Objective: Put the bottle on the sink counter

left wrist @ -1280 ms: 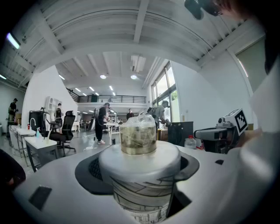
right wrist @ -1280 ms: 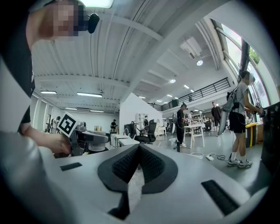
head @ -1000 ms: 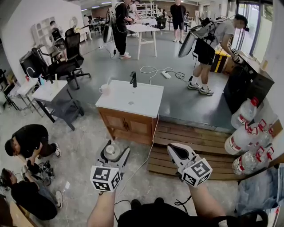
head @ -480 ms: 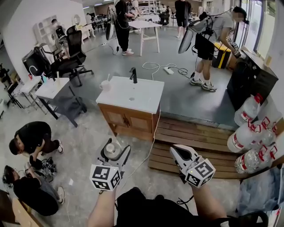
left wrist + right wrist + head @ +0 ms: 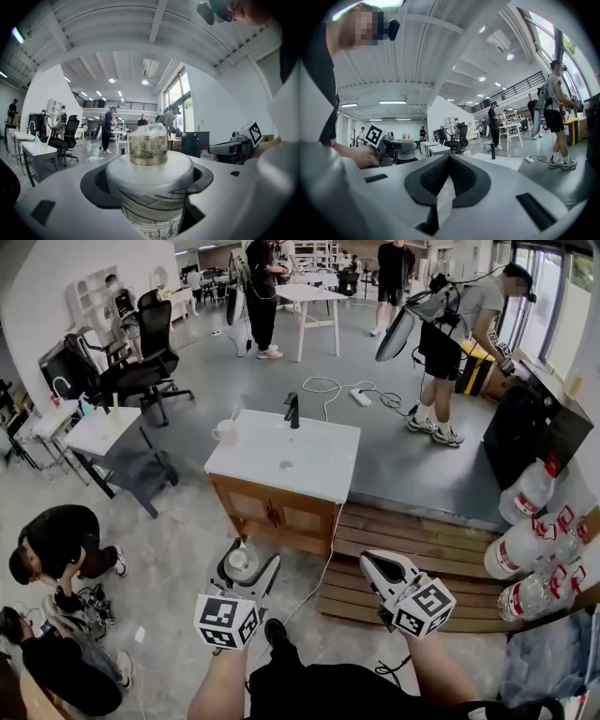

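My left gripper point(image 5: 242, 563) is shut on a white bottle point(image 5: 239, 560) with a printed label and a pale cap, held upright above the floor. In the left gripper view the bottle point(image 5: 149, 187) fills the space between the jaws, its cap point(image 5: 148, 145) wrapped in clear film. The white sink counter point(image 5: 314, 463) with a black faucet point(image 5: 292, 411) and a white cup point(image 5: 224, 431) stands ahead on a wooden cabinet. To the right, my right gripper point(image 5: 377, 564) is shut with nothing in it; its pads point(image 5: 461, 176) meet in the right gripper view.
A wooden pallet point(image 5: 427, 549) lies right of the cabinet, with large water jugs point(image 5: 525, 540) beyond it. Two people crouch on the floor at the left point(image 5: 56, 540). A small grey table point(image 5: 105, 434) stands left of the sink. A cable point(image 5: 323, 573) trails across the floor.
The view has moved toward the sink counter, which now sits a little further right. Both grippers keep their hold and places in the view.
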Demonstrator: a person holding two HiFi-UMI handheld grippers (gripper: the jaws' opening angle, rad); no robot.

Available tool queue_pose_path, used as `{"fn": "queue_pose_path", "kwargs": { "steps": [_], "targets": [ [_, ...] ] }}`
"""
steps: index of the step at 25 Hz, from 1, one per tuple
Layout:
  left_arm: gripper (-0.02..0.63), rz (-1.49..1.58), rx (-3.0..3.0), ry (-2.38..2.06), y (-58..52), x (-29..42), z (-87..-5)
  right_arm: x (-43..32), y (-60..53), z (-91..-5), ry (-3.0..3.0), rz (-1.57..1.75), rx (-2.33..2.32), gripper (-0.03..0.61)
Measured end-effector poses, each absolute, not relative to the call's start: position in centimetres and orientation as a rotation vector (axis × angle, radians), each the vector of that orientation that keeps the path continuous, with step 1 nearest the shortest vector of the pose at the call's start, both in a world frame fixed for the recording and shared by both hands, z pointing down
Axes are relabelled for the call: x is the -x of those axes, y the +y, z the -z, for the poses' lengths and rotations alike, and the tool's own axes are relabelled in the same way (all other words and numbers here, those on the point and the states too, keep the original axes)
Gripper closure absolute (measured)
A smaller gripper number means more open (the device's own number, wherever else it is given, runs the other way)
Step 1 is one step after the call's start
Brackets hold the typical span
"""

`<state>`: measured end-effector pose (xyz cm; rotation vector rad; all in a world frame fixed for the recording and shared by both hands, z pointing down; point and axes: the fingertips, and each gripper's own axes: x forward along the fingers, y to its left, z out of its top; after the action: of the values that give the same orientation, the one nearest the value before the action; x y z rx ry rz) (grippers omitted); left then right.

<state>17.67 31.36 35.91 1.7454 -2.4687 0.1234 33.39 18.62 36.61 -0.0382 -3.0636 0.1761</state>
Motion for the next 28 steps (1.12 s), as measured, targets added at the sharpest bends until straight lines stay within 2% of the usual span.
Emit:
{"fn": "queue_pose_path", "kwargs": {
  "steps": [7,12,19,28],
  "targets": [
    [0.269,-0.164,-1.796,-2.476,31.3,-4.4,-34.8,-18.1,19.1,-35.9,-3.032,-0.180,0.083,0.564],
    [0.269,-0.171,-1.809,-2.454,32.2,2.6,-34.5,-10.2,19.0,-35.6,-3.025,-0.185,0.062,0.563],
    [0.270,-0.155,-1.781,-2.439,33.2,8.5,-35.1,-5.4,18.0,-36.7,-2.979,-0.226,-0.007,0.563],
    [0.270,-0.155,-1.787,-2.396,29.8,12.4,-36.7,-1.0,14.7,-38.2,-2.960,-0.263,-0.013,0.563]
  ]
}}
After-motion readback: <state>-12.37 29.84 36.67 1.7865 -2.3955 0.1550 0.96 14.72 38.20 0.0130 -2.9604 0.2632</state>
